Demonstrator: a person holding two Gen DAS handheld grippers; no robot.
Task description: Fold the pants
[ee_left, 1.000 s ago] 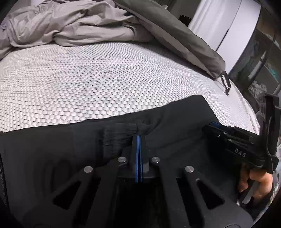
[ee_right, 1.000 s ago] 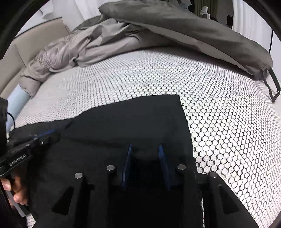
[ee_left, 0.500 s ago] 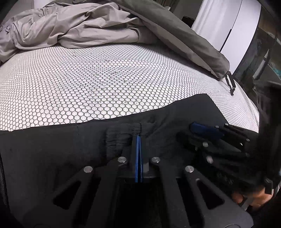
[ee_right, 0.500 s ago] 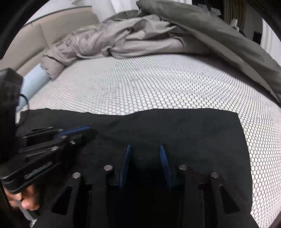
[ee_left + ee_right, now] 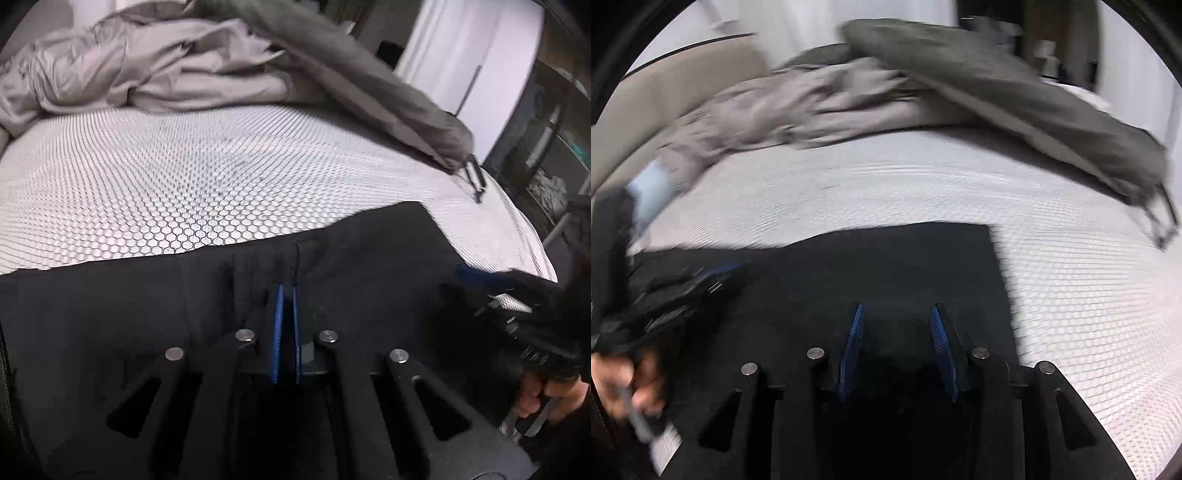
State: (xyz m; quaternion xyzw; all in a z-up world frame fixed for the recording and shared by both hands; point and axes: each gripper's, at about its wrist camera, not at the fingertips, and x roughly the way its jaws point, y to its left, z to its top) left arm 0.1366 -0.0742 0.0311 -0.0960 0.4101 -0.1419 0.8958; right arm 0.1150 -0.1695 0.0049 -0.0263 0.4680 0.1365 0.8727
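The black pants (image 5: 351,266) lie spread flat across the near part of the bed (image 5: 192,192), on its white honeycomb-patterned cover, their far edge running as a straight dark line from left to right and ending in a square corner toward the right. In the left wrist view the left tool (image 5: 286,295) sits low over the cloth near a seam — its two blue-padded fingers (image 5: 277,325) are drawn almost together with only a thin slit between them, and whether any fabric is pinched in that slit cannot be told, as black cloth and black tool merge there. The right tool (image 5: 897,314) hovers over the pants near their right-hand corner with its blue fingers (image 5: 854,343) standing well apart, dark cloth showing in the gap beneath them. Each camera catches the other tool at the edge of its frame, blurred, with a bare hand (image 5: 546,397) wrapped round the handle. At the far side of the bed a crumpled grey duvet (image 5: 159,70) is heaped, and a darker grey cover (image 5: 1015,99) lies slanting over it, a strap loop (image 5: 474,177) hanging from its lower end onto the bed.
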